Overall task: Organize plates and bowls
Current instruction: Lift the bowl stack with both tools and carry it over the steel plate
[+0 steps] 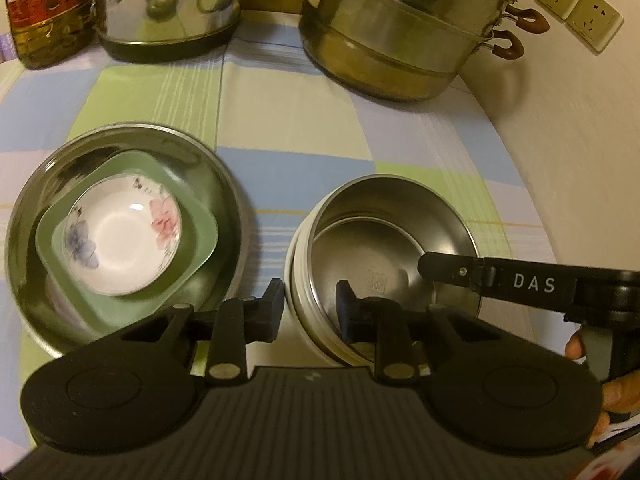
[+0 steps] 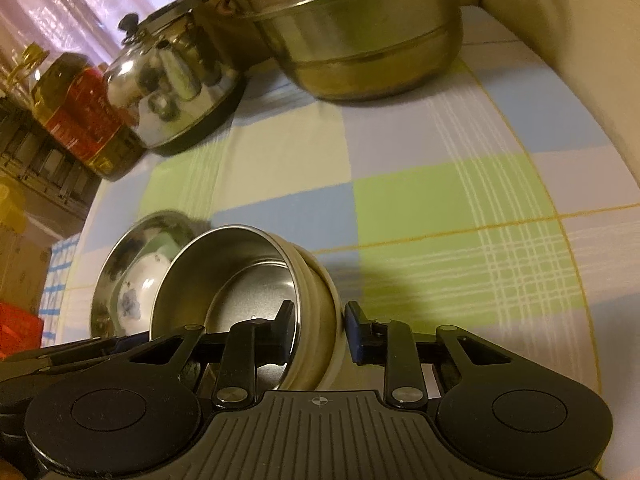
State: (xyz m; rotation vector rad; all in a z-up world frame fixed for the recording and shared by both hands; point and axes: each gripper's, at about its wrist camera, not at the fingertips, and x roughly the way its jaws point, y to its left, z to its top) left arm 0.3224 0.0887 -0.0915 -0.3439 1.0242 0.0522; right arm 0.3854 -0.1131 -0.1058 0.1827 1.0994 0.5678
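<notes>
Evidently both grippers straddle the steel bowl's [image 1: 380, 240] rim, left gripper [image 1: 310, 312] fingers and right gripper [image 2: 318, 330] fingers partly apart, one inside, one outside, not clamped.

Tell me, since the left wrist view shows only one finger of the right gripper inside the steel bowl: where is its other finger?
Observer: Outside the cream wall of the steel bowl; the right gripper straddles that wall.
Operator: Is it clamped yet?
Observer: I cannot tell; the outer finger sits right beside the wall.
Operator: My view crops the kettle's top. Is it lidded?
Observer: Yes, the kettle has a lid with a black knob.
</notes>
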